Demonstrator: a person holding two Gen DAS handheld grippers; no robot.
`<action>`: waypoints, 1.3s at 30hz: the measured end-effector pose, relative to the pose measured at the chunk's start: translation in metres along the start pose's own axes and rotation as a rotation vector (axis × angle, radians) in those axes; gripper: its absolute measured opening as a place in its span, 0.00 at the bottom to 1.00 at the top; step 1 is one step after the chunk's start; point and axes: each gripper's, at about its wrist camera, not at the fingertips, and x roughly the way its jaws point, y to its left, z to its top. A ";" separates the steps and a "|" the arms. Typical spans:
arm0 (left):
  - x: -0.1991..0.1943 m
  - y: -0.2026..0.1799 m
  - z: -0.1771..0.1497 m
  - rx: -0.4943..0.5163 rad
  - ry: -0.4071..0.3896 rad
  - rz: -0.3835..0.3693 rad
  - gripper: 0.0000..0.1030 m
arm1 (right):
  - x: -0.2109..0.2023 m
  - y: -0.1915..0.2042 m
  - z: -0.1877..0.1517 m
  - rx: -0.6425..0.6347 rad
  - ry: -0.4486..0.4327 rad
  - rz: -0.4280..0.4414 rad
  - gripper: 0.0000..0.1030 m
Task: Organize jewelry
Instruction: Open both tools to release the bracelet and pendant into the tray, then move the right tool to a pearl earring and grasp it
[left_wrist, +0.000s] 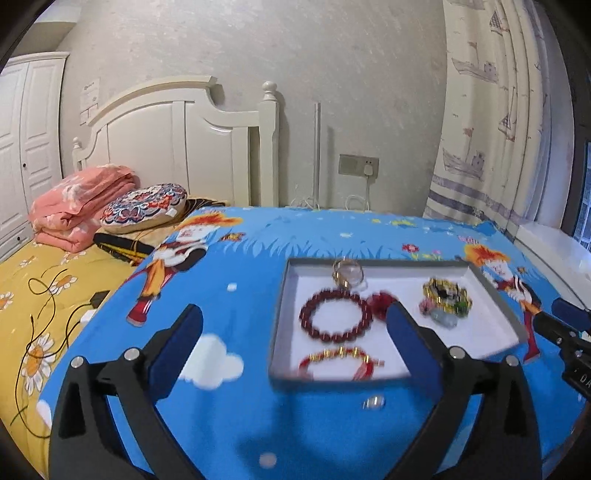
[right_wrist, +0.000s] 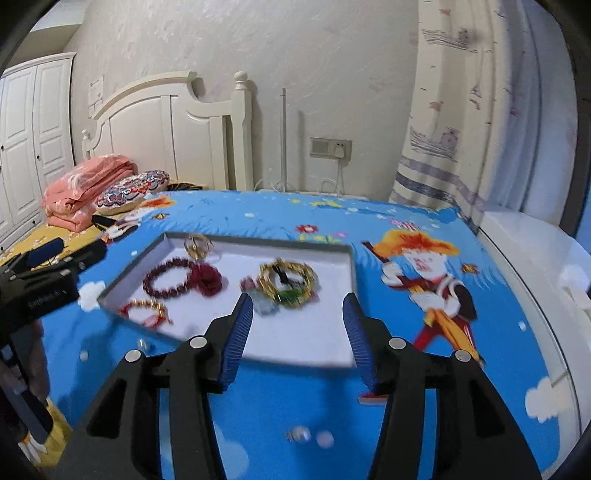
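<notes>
A grey-rimmed white tray (left_wrist: 495, 306) (right_wrist: 347, 273) lies on the blue cartoon sheet and holds jewelry: a dark red bead bracelet (left_wrist: 335, 316) (right_wrist: 168, 282), a red-and-gold bracelet (left_wrist: 338, 360) (right_wrist: 146, 312), gold rings (left_wrist: 347, 275) (right_wrist: 198, 245), a red flower piece (left_wrist: 380, 301) (right_wrist: 207, 279), a gold-green bracelet (left_wrist: 447, 295) (right_wrist: 288, 282) and a pale stone (right_wrist: 264, 304). A small ring (left_wrist: 373, 402) (right_wrist: 297, 434) lies on the sheet in front of the tray. My left gripper (left_wrist: 295, 325) is open and empty over the tray's left edge. My right gripper (right_wrist: 297, 304) is open and empty over the tray's near side.
The sheet (left_wrist: 240, 424) covers a raised surface next to a bed with a yellow cover (left_wrist: 33, 288), pink folded blanket (left_wrist: 77, 206), round cushion (left_wrist: 144, 203) and black cables (left_wrist: 48, 295). A white headboard (left_wrist: 177, 140), wall socket (left_wrist: 358, 166) and curtain (left_wrist: 487, 129) stand behind.
</notes>
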 end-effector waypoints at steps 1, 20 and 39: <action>-0.001 0.000 -0.005 -0.001 0.004 0.004 0.94 | -0.004 -0.002 -0.008 0.006 0.002 -0.005 0.48; 0.007 -0.021 -0.070 0.037 0.095 0.000 0.94 | -0.010 -0.017 -0.086 0.064 0.064 -0.036 0.48; 0.009 -0.021 -0.068 0.040 0.068 -0.039 0.94 | 0.008 0.000 -0.090 0.052 0.070 -0.029 0.48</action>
